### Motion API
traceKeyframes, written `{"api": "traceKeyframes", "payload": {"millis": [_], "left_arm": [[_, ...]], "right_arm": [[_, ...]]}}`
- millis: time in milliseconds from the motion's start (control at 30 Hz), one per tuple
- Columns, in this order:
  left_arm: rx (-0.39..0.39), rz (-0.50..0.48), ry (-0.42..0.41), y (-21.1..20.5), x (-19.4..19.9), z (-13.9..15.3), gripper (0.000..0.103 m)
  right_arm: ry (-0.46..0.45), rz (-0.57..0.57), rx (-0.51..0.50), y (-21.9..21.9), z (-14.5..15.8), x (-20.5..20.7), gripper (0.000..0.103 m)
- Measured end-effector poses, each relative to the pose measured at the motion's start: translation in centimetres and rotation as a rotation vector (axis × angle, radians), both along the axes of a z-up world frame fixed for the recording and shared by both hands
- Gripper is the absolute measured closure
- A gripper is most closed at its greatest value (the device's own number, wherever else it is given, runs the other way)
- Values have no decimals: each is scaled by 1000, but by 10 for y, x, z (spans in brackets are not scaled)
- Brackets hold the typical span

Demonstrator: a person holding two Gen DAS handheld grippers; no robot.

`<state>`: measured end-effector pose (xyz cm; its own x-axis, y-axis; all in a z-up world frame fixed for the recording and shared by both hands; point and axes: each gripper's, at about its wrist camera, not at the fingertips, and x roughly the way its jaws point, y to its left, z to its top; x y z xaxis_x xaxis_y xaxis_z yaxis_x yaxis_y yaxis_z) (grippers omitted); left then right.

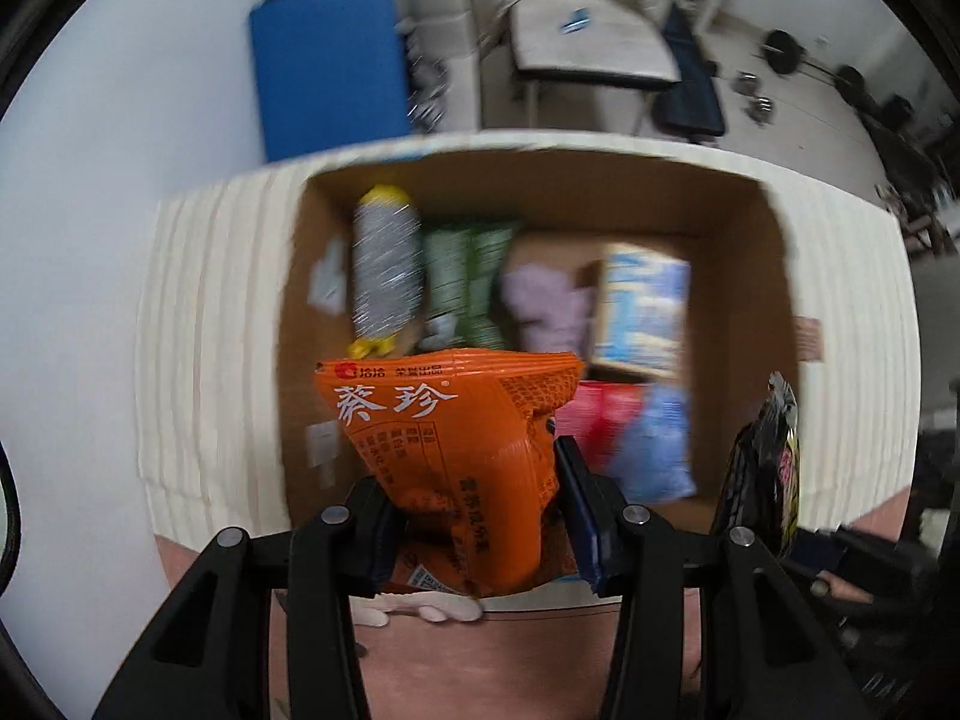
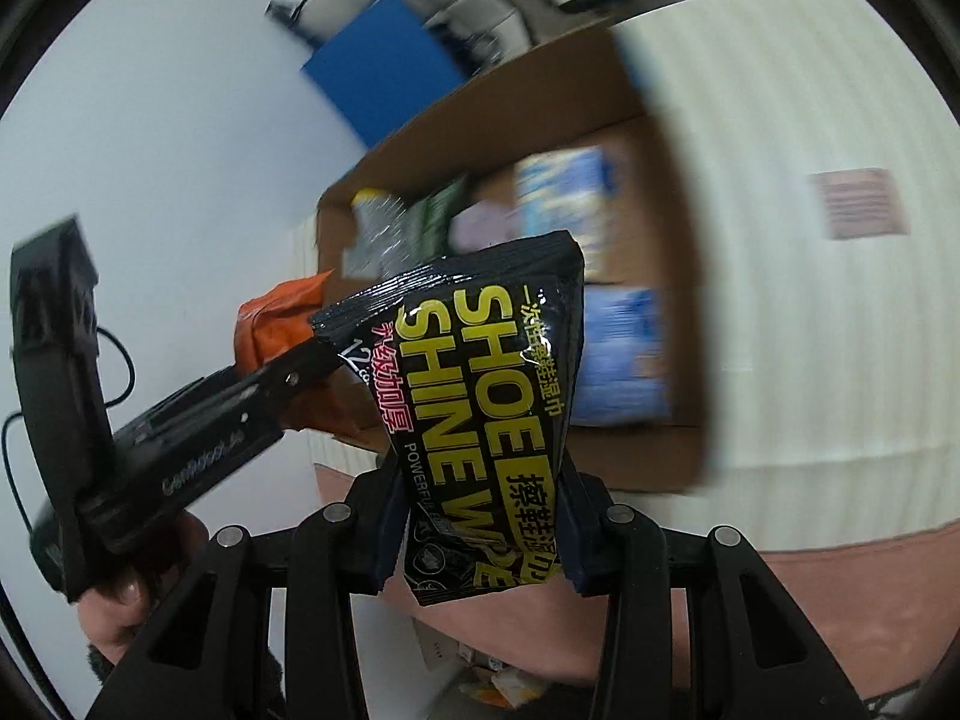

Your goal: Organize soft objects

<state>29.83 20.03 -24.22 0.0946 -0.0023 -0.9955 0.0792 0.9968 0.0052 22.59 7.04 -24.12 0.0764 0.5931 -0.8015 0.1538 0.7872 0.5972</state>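
My left gripper is shut on an orange snack packet and holds it over the near edge of an open cardboard box. My right gripper is shut on a black "Shoe Shine Wipes" packet, held above the same box. The black packet also shows at the right of the left wrist view. The orange packet and the left gripper show at the left of the right wrist view. Several soft packs lie inside the box.
The box holds a silver and yellow pack, green packs, a lilac item, blue packs and a red pack. It stands on a cream striped surface. A blue panel and a chair stand behind.
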Motion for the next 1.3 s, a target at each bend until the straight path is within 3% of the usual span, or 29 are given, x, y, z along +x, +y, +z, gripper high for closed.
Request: {"api": "traceKeyframes", "payload": {"millis": [167,533,567,600,667,800,1167,1300], "left_arm": [[-43,52,101,34,15,-34,60],[-8,53,220,49,31,-78,57],[-7,58,223,51,32,-80,56],[-6,67,224,53,32,-81,52],[-11,85,215,57,31,-80,51],[-16,91,197,62,28,-78,42],[-76,117,104,51,-9,-52,41],[-112,142,46,46,-27,-39,41]], "right_arm": [[37,17,-38,22,-34,29,59],[106,26,-71,73,-109,76,54],[107,32,-75,77,-113,78,44],[108,38,-88,80,-116,80,26],[101,50,-114,85,-121,83,18],[75,71,-190,85,-116,82,18],[-20,86,-359,27,-65,58,16],[-53,87,-432,5,-49,49,9]]}}
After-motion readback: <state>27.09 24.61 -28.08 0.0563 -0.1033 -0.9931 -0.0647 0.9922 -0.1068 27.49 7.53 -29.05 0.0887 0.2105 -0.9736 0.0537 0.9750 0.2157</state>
